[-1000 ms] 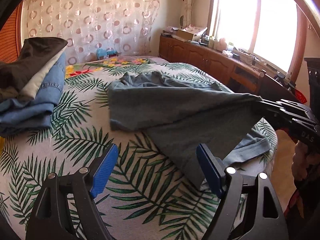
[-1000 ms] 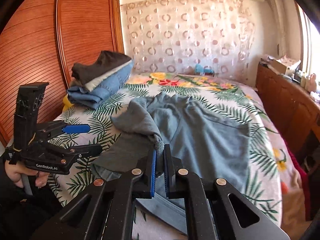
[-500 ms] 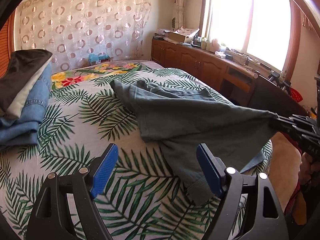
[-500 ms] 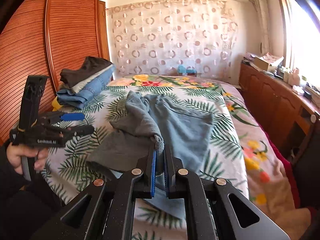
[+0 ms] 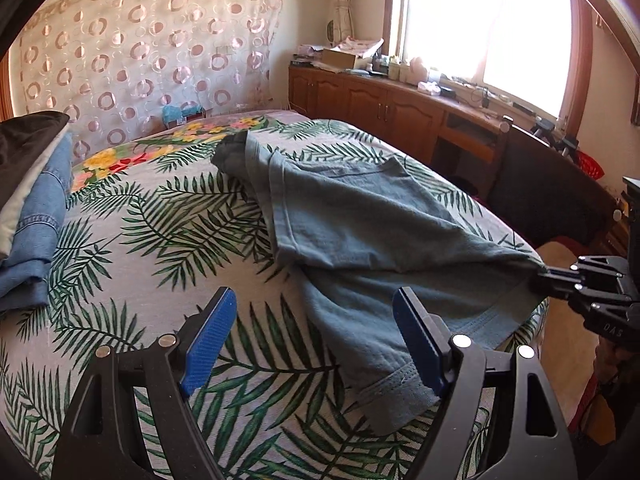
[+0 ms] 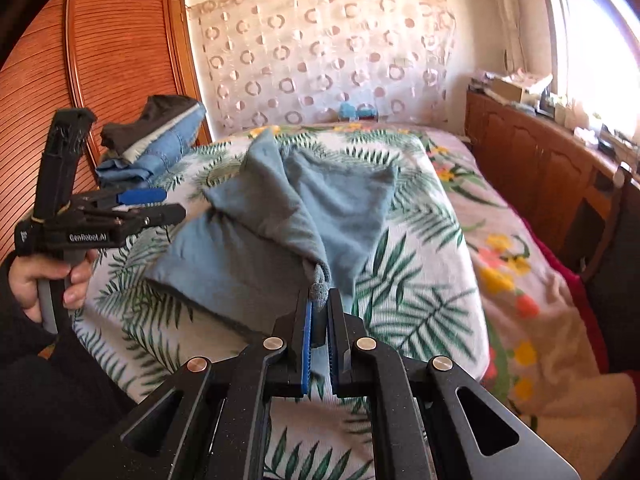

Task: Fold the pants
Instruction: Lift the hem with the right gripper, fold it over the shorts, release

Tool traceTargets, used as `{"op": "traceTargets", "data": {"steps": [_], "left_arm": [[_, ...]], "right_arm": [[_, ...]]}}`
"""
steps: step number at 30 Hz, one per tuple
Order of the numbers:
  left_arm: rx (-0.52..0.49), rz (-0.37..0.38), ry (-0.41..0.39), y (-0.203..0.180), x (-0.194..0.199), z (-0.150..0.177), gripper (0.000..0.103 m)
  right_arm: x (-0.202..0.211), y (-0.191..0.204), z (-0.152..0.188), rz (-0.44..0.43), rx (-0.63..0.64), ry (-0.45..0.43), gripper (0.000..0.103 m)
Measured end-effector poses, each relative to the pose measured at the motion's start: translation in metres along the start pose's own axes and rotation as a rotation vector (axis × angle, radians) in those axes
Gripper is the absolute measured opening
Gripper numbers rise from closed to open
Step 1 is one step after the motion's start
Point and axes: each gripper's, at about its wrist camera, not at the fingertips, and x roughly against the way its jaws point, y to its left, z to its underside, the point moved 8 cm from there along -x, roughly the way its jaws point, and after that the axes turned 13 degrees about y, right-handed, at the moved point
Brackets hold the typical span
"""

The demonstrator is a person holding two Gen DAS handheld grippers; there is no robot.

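Pants [image 5: 360, 232] lie across the leaf-print bedspread [image 5: 160, 240], bunched and half doubled over, one end toward the headboard curtain, the other pulled off to the near bed edge. Not flat, so I'd judge the fold is at the drag-and-straighten stage.

Right gripper [image 6: 319, 312] has its blue-padded jaws pressed together on a corner of the grey-blue fabric; a small nub of cloth sticks up between the tips. The cloth runs taut from that pinch up into a ridge, which is why the middle of the garment tents instead of lying down. In the left wrist view the same gripper [image 5: 544, 276] sits at the right edge of the bed, low and roughly level, cloth stretched to it.

Left gripper [image 5: 314, 332] has its fingers spread wide, nothing between the pads. It hovers over the bedspread just beside the near hem, angled forward and slightly down. From the right wrist view it's held in a bare hand [image 6: 52, 280], level, tips aimed across the bed toward the pants (no contact with the cloth that I can see).

Likely reason for the split: right holds tension, left is free to take a second corner.

Folded clothes stack [image 5: 32, 208] sits well apart at the far left.
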Motion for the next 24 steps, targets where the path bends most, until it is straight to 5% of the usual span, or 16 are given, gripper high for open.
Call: {"op": "traceTargets", "data": {"steps": [17,24], "left_arm": [[0.004,-0.018,0.055,0.003,-0.016,0.013,0.081],[0.031,-0.024,0.031,0.014,-0.011,0.012,0.081]], "right_arm": [[0.006,-0.003,-0.006,-0.08,-0.023,0.032,0.012],[0.007,-0.008,-0.007,-0.025,-0.03,0.026,0.012]]}}
